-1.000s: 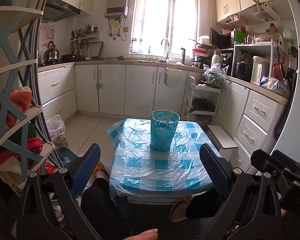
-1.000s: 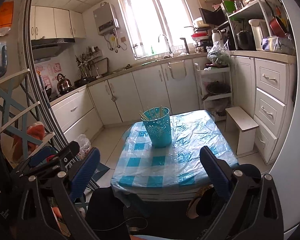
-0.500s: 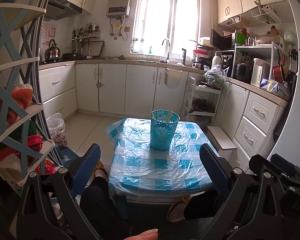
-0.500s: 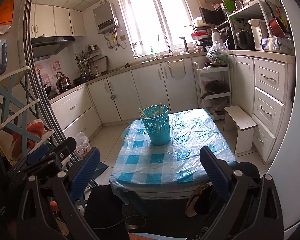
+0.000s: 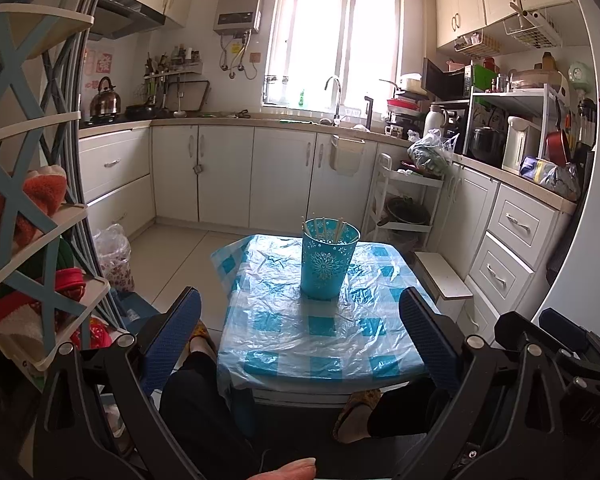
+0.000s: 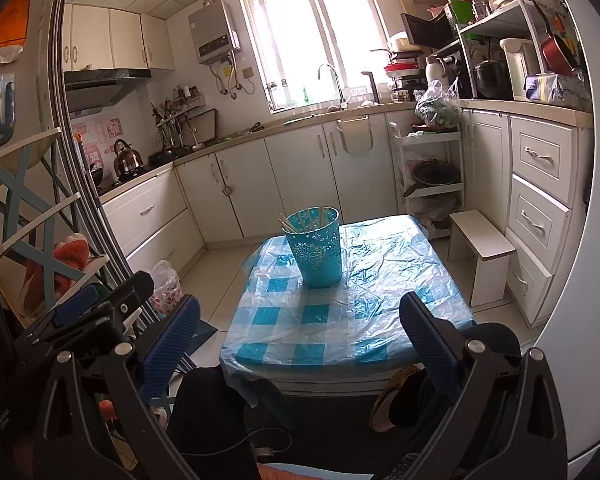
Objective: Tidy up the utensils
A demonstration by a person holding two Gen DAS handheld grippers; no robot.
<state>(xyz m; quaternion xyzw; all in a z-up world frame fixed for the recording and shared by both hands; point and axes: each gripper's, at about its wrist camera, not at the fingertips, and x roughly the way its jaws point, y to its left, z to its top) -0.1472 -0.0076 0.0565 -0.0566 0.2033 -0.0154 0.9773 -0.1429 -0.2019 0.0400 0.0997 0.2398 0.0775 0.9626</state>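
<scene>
A turquoise perforated utensil holder (image 5: 328, 260) (image 6: 316, 250) stands upright on the far half of a low table (image 5: 320, 344) (image 6: 340, 336) covered with a blue-and-white check cloth under clear plastic. Several pale chopsticks (image 5: 332, 230) (image 6: 304, 218) lean inside it. My left gripper (image 5: 300, 340) is open, held back from the near table edge with nothing between its blue pads. My right gripper (image 6: 300, 344) is open too, also short of the table and holding nothing. The right gripper's body shows at the left wrist view's lower right.
A person's dark-trousered legs (image 5: 204, 408) and slippered feet (image 5: 356, 416) are under the near table edge. A shelf rack (image 5: 40, 216) stands at the left, a white stool (image 6: 480, 252) and drawer units (image 5: 512, 248) at the right, and white cabinets (image 5: 260, 176) lie beyond.
Both wrist views have drifted slightly; the holder sits a touch lower and nearer in frame. Both grippers stay open and the holder has not moved on the table.
</scene>
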